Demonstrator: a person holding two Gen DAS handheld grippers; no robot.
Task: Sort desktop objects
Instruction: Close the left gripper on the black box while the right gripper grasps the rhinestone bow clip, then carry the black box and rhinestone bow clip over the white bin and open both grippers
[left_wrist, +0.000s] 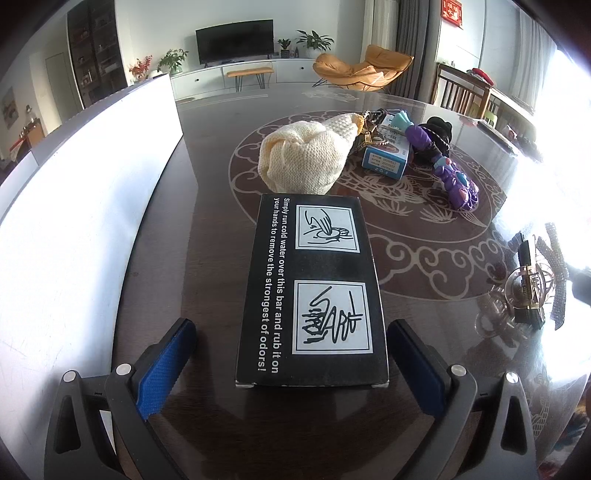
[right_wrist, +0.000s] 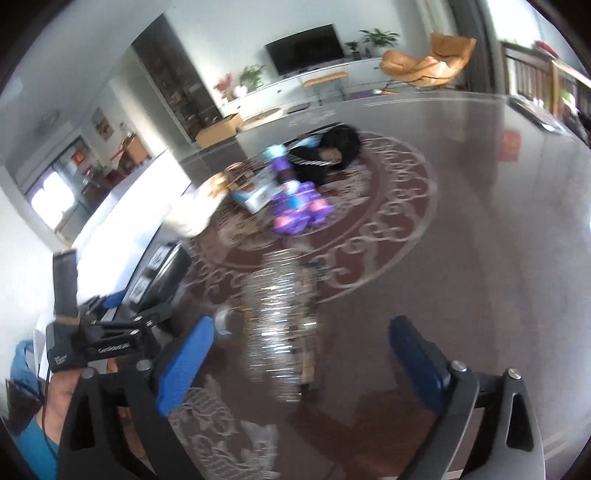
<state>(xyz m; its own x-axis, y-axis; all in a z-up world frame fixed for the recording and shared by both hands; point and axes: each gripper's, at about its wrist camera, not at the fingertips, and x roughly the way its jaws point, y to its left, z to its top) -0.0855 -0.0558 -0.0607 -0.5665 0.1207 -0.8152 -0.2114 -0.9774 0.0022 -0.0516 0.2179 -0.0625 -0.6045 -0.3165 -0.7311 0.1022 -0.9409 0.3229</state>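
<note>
1. Left wrist view. Our left gripper (left_wrist: 291, 356) stands wide, its blue pads (left_wrist: 166, 363) on either side of the black box (left_wrist: 310, 291) and clear of its long sides; nothing is clamped. The box lies flat on the dark table (left_wrist: 207, 236), near end between the fingers, far end just short of the cream knitted cloth (left_wrist: 306, 155).
2. We judge the box to be light, stiff cardboard with a smooth printed skin. Close across the two long sides near the near end, with moderate pressure, so the walls do not buckle.
3. Beyond the cloth lie a blue-and-white carton (left_wrist: 386, 158) and a purple toy (left_wrist: 454, 181), touching one another. The cloth is soft and will sag; pinch a thick fold.
4. Right wrist view (blurred). Our right gripper (right_wrist: 299, 354) is spread wide and holds nothing. A sparkling rhinestone hair clip (right_wrist: 280, 317) lies on the table between and ahead of its fingers.
5. We judge the clip light, hard and slippery, with fragile stones. Take it across its body.
</note>
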